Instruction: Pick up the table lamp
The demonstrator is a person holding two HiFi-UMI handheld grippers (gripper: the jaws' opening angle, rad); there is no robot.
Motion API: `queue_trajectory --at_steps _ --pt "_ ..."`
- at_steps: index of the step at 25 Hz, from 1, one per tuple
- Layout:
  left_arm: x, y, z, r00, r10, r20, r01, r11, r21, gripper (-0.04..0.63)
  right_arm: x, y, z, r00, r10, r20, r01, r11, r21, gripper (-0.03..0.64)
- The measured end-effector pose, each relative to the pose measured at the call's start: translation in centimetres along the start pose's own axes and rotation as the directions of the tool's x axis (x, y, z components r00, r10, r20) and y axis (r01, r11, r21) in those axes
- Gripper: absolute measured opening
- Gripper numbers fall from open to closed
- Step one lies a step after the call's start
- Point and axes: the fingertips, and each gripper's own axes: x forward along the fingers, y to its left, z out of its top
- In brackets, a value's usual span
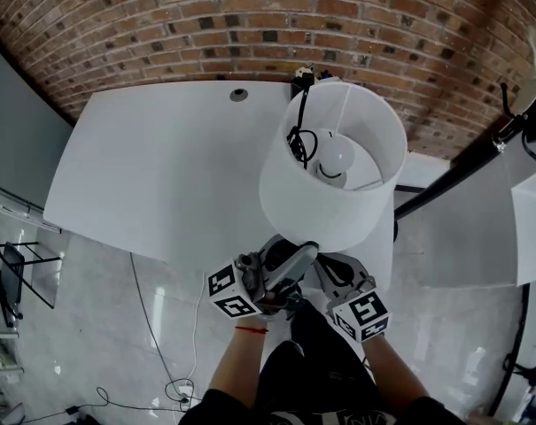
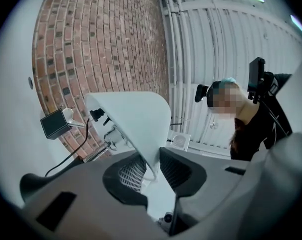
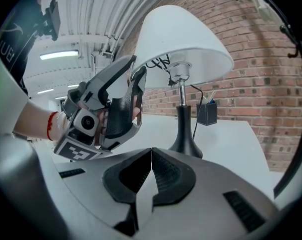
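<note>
White table lamp (image 1: pixel 294 193), shade rim clamped in left hand-held gripper (image 2: pixel 151 168); right hand-held gripper (image 3: pixel 151 160) closed, empty.

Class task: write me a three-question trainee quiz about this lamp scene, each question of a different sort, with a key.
1. True or false: the jaws of the right gripper are shut with nothing between them.
2. Which part of the table lamp do the jaws of the left gripper clamp? A) base B) stem C) shade
3. Fill in: the lamp stands on a white ___.
Key: 1 true; 2 C; 3 table.
</note>
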Motion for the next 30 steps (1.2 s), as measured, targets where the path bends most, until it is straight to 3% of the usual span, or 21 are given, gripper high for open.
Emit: queue_trajectory --at_steps 11,20,30 --pt "1.5 0.5 0.3 0.999 0.047 -0.003 -0.047 0.998 0.04 0.075 0.4 -2.8 1.5 0.992 -0.127 -0.001 0.127 0.992 0.009 0.005" --pt "3.5 1.5 1.6 0.995 0.095 0.014 -0.095 0.994 0.062 0.072 1.7 -5.9 3.3 0.984 -0.177 -0.022 0.178 0.982 0.062 0.106" --pt "4.9 2.8 2.9 0.992 0.123 0.015 -0.124 0.989 0.076 0.072 4.3 -7.4 4.4 0.977 -0.207 -0.055 0.212 0.972 0.099 0.16"
